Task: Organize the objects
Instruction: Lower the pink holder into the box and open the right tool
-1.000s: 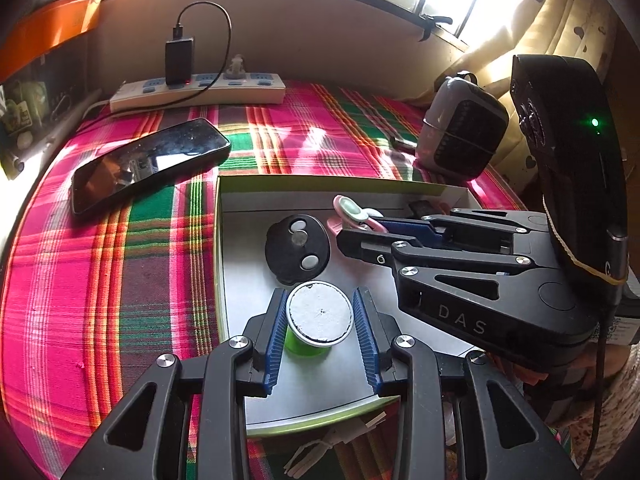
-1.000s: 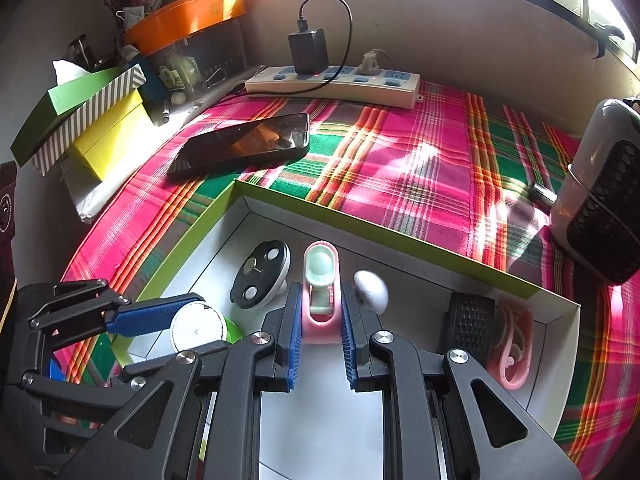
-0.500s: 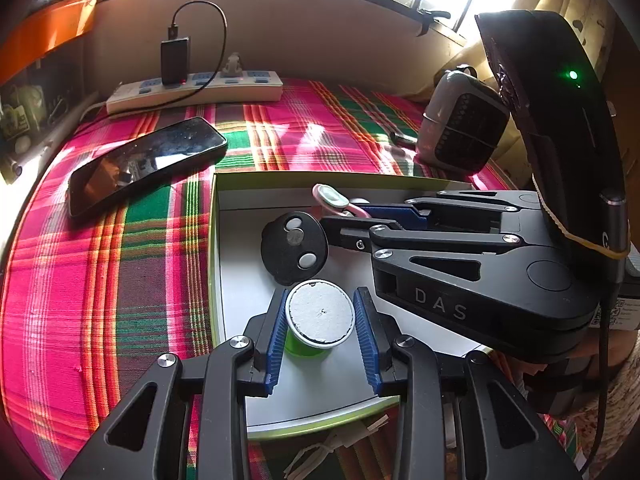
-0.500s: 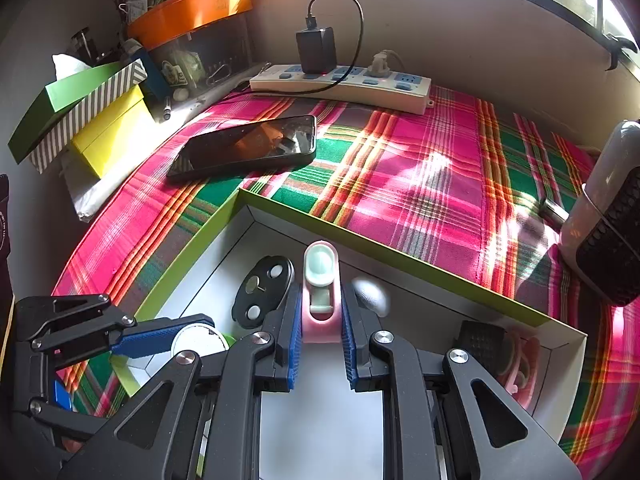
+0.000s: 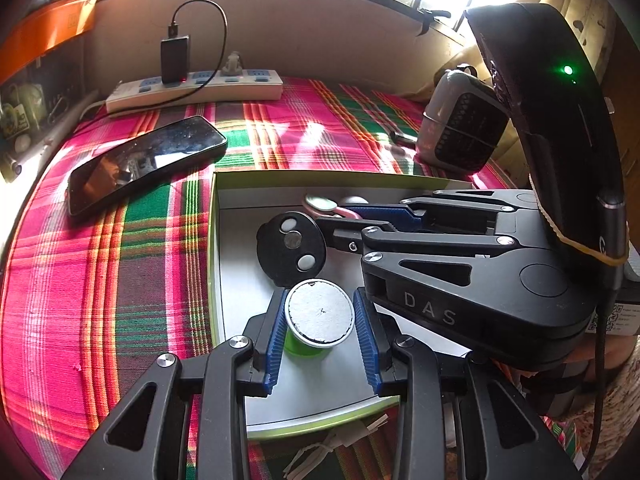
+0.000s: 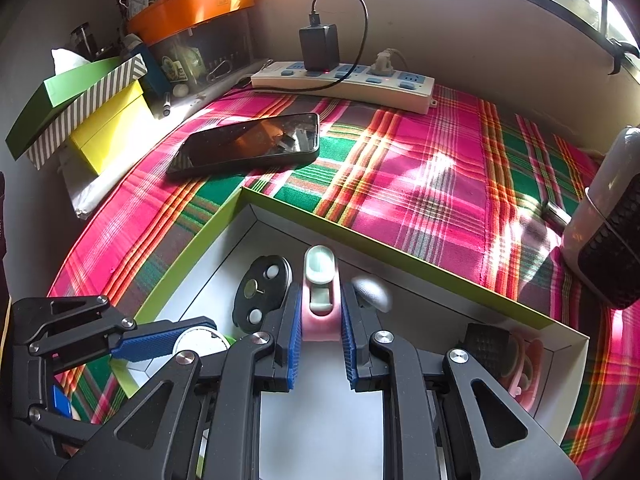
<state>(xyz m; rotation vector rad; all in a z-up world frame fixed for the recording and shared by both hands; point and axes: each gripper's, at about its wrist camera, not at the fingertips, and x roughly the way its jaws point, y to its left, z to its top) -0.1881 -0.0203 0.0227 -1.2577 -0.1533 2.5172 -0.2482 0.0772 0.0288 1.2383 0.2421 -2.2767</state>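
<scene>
Your left gripper (image 5: 320,334) clasps the green spool (image 5: 318,316) and your right gripper (image 6: 318,336) pinches the pink clip (image 6: 320,292), both poised over the tray (image 5: 214,264), apparently for sorting.

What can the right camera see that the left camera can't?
Only the right camera shows the stacked green, striped and yellow boxes at the left, and the black and pink things in the tray's right corner.

Only the left camera shows the right gripper's black camera housing with its green light, and paper scraps in front of the tray.

Both show the tray, phone, power strip, black disc, the left gripper around a green cup, and the right gripper shut on a pink clip.
</scene>
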